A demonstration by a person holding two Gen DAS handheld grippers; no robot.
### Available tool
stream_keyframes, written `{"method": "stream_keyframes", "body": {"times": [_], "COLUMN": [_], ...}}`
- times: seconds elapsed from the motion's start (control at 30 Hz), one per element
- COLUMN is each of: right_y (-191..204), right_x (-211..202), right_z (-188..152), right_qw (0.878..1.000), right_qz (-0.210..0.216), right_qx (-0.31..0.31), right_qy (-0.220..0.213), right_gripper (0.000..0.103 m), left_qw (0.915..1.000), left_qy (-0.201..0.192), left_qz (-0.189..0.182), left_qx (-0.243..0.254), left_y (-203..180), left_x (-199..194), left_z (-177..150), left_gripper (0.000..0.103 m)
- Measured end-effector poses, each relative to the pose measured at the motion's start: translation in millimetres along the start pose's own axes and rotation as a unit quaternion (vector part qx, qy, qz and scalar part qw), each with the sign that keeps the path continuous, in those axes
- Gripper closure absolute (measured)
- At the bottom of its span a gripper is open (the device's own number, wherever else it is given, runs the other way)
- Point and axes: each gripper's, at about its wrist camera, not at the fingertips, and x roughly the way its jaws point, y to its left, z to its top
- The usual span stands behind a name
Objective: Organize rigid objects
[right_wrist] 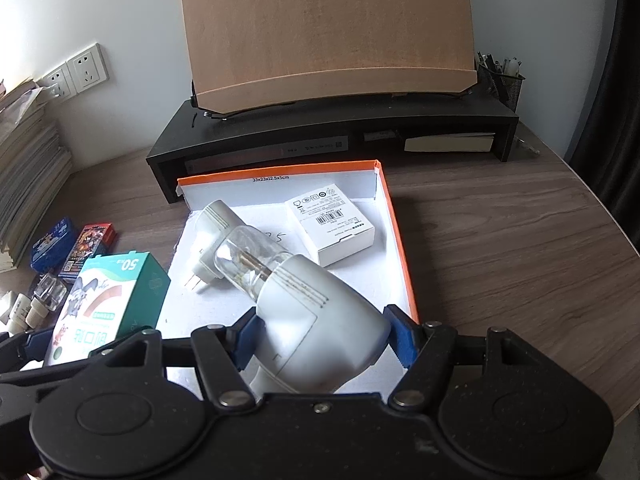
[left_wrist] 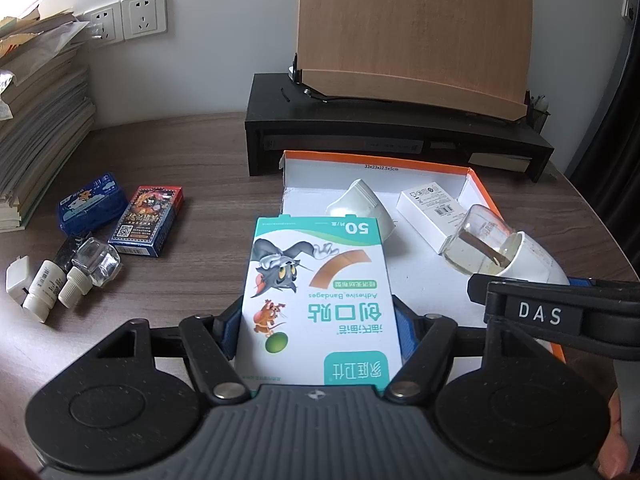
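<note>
My left gripper (left_wrist: 318,332) is shut on a teal and white bandage box (left_wrist: 316,280) with a cartoon cat and mouse, held flat over the near left edge of the orange-rimmed white tray (left_wrist: 376,158). My right gripper (right_wrist: 324,340) is shut on a white plug-in device with a clear glass bottle (right_wrist: 316,320), its blue pads (right_wrist: 400,340) pressing on the body, above the tray (right_wrist: 280,170). In the right wrist view the bandage box (right_wrist: 108,304) shows at the left. A white carton (right_wrist: 332,224) and a white plug adapter (right_wrist: 212,232) lie in the tray.
Left of the tray on the wooden table lie a blue case (left_wrist: 92,200), a card box (left_wrist: 148,216), a clear glass bottle (left_wrist: 98,264) and small white bottles (left_wrist: 44,292). A stack of books (left_wrist: 36,120) stands far left. A black riser (left_wrist: 380,128) with a wooden board stands behind.
</note>
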Motion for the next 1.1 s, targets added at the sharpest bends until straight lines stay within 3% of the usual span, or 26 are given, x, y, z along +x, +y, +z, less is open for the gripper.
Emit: {"method": "stream_keyframes", "body": {"times": [1.1], "right_y": [-1], "right_x": [17], "right_z": [2], "right_qw": [1.000], "right_qz": [-0.012], "right_qx": [-0.007], "right_qy": [0.016], "right_gripper": [0.024], "left_qw": [0.9999], "left_qy": [0.010], "left_qz": [-0.007], "left_qx": [0.007], "left_y": [-3], "left_x": [14], "left_z": [2], "left_gripper": [0.031]}}
